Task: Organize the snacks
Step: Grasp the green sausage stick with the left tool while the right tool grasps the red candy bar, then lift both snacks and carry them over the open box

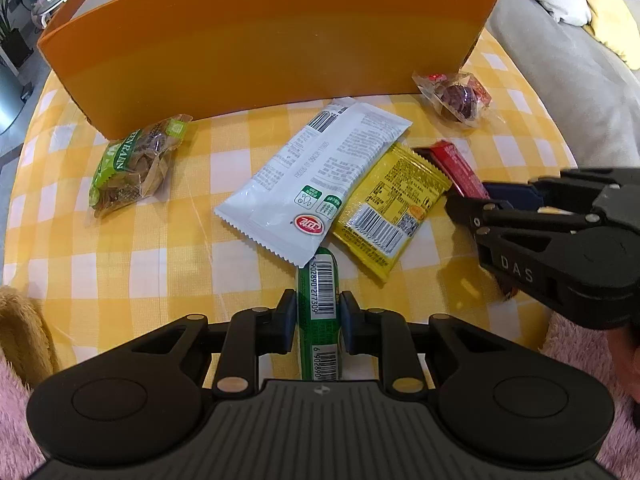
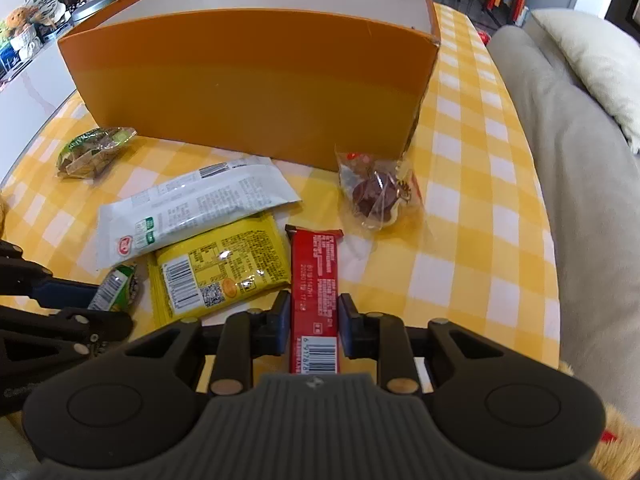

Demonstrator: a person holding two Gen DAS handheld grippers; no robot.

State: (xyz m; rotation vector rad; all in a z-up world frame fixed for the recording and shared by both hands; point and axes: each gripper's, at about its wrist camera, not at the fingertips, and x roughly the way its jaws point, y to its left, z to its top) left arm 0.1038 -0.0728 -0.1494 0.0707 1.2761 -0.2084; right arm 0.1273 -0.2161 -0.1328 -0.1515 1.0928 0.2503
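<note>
Nearest to the left camera, the left gripper (image 1: 318,316) is clamped on a green snack stick (image 1: 319,300), one pad on each side of it. Its lower end is hidden behind the gripper body and its far tip goes under the corner of a white packet (image 1: 316,184). Nearest to the right camera, the right gripper (image 2: 314,320) is clamped on a red bar (image 2: 315,280); the near end of this bar is also cut off by the gripper body, while its far end lies free on the checked yellow tablecloth (image 2: 480,200).

The white packet lies partly over a yellow packet (image 2: 222,272), so one edge of the yellow one is covered. The yellow packet sits between the two held snacks, just beside the red bar. A clear bag with something dark red inside (image 2: 380,196), perhaps a dried fruit, lies near the right corner of the orange box (image 2: 248,80); the glare makes its print hard to read. A green bag of nuts (image 1: 132,168) rests close to the left corner of the box. The box stands behind all the snacks, and its floor is not visible from either camera. Pink fluffy sleeves (image 1: 580,344) show at the edges of the left view.
</note>
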